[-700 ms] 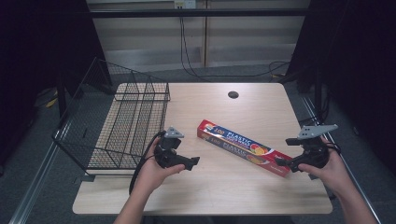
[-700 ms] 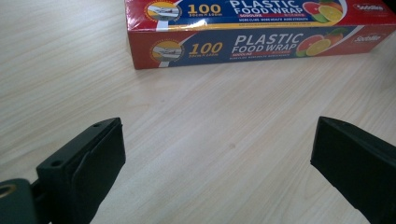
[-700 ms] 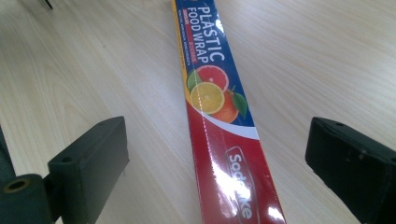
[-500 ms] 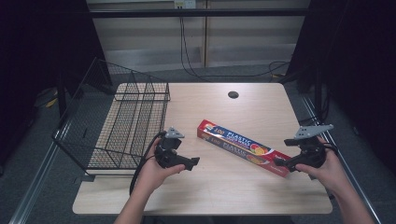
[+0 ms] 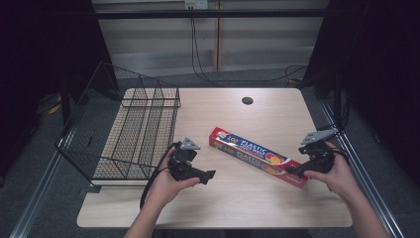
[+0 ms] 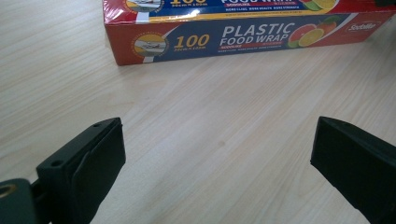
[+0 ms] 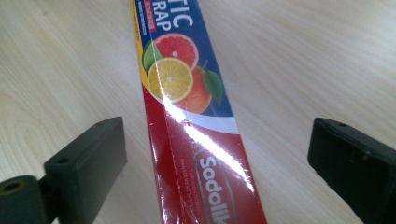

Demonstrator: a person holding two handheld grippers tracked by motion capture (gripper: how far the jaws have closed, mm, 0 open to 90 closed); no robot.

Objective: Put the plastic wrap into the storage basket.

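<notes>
A long red and blue box of plastic food wrap [image 5: 257,156] lies slantwise on the wooden table [image 5: 233,203], right of centre. My left gripper [image 5: 210,175] rests low over the table to the box's left, open, with bare wood between its jaws; the left gripper view has the box [image 6: 243,37] lying a little ahead. My right gripper [image 5: 289,171] is at the box's near right end, open. In the right gripper view the box [image 7: 196,126] runs between the two wide jaws without touching either.
A black wire basket [image 5: 133,134] stands on the table's left part, close to my left hand. A round dark hole [image 5: 247,100] is in the tabletop at the back. Black cables trail from both grippers.
The right gripper has shifted slightly toward the box's end. The left gripper and the box have stayed where they were.
</notes>
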